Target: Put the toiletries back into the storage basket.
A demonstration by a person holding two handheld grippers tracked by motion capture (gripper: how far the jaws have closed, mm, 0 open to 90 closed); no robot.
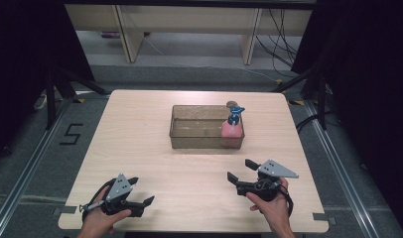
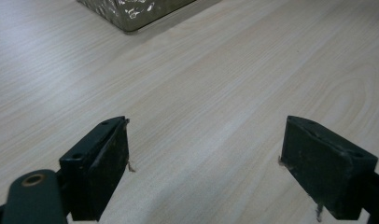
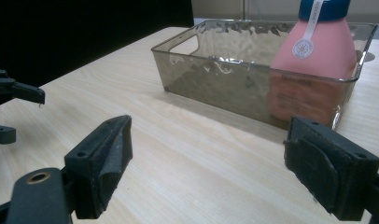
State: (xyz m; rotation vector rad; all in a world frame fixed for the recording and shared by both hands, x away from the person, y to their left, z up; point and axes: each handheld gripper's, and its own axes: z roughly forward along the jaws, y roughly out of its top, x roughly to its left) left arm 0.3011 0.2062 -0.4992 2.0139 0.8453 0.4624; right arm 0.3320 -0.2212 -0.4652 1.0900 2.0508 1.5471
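Nearest to me, my left gripper [image 1: 138, 196] hangs low over the bare surface [image 1: 155, 158] at its near left edge, its fingers [image 2: 101, 165] spread wide with nothing between them. In its own view, wood grain lies between the two pads and a corner of the bin [image 2: 131, 11] sits up ahead.

My right gripper [image 1: 241, 171] is a little farther forward on the right, fingers [image 3: 106, 158] also wide apart and empty, aimed toward the bin [image 3: 215, 74].

Beyond both, near the middle of the surface, stands the clear smoky rectangular bin [image 1: 182, 136]. Inside it, upright in the right-hand end against the wall, is a pink bottle [image 1: 231, 130] with a blue pump top [image 1: 235, 115]; the rest of the bin looks empty. A small brownish round thing [image 1: 232, 104] lies just behind the bin's far right corner; I cannot tell what it is.

I judge nothing is in hand yet: this is the approach. The bottle is nearest my right gripper, so the next move calls for carrying it forward over the near wall and lowering the open fingers around the bottle's neck or body without knocking the rim.
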